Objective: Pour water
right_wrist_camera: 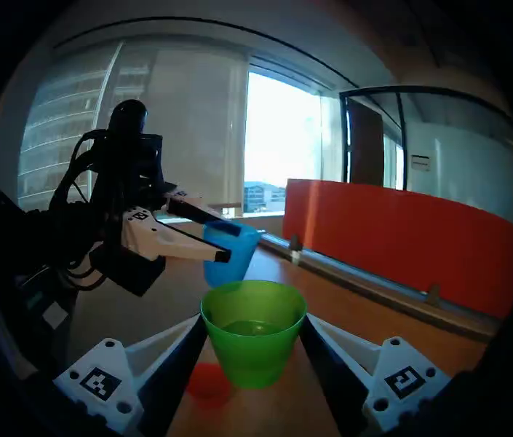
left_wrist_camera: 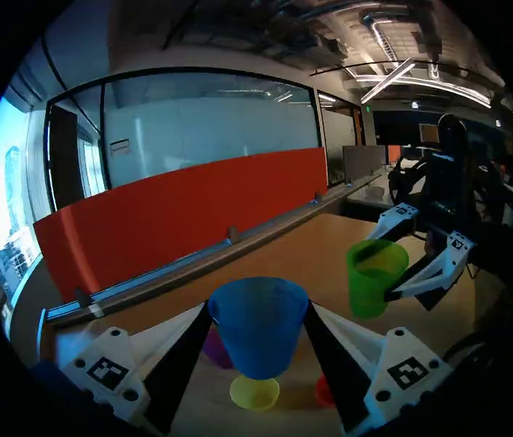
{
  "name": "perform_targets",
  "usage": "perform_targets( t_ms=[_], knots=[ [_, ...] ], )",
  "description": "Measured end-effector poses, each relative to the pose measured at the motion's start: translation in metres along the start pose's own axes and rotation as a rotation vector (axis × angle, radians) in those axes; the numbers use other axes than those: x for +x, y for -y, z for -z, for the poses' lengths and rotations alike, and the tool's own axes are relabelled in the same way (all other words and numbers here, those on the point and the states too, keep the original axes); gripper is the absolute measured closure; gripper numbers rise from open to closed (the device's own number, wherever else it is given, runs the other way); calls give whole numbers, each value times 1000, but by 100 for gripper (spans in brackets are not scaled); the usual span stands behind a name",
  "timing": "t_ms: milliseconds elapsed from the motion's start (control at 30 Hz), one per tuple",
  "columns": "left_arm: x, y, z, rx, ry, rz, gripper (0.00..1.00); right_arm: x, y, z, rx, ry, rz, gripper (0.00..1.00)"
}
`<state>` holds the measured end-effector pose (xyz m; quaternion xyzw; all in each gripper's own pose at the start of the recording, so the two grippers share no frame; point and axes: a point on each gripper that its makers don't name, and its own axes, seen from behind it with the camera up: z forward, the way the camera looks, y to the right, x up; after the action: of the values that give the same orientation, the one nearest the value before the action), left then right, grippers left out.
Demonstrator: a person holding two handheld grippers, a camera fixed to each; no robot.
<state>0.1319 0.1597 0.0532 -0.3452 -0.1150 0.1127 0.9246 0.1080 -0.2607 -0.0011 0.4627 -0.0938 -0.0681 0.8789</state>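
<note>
Left gripper (left_wrist_camera: pixel 257 312) clamped blue plastic cup (left_wrist_camera: pixel 258 342) | right gripper (right_wrist_camera: pixel 254 322) clamped green translucent cup (right_wrist_camera: pixel 254 357) holding water (right_wrist_camera: pixel 252 328) | both aloft over wooden table (left_wrist_camera: pixel 307 255) | cleanest pour: green rim tipped slowly over blue

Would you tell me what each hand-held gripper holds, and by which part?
Left hand-held gripper: blue cup, by its sides. Right hand-held gripper: green cup, by its sides.

Upright blue cup (left_wrist_camera: pixel 258 335); upright green cup (right_wrist_camera: pixel 253 353) with liquid inside.
</note>
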Motion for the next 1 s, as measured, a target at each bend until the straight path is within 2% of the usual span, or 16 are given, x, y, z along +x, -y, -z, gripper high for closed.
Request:
perform_targets(
  t_ms=[400,800,1000],
  knots=[
    [-42,-11,2,-31,106,-42,11,-27,-3,5,17,97,12,10],
    [-96,-17,11,-77,260,-115,11,-61,-7,6,29,203,17,10],
    [-115,-19,12,-104,313,-139,11,-68,-5,5,41,238,21,10]
  ],
)
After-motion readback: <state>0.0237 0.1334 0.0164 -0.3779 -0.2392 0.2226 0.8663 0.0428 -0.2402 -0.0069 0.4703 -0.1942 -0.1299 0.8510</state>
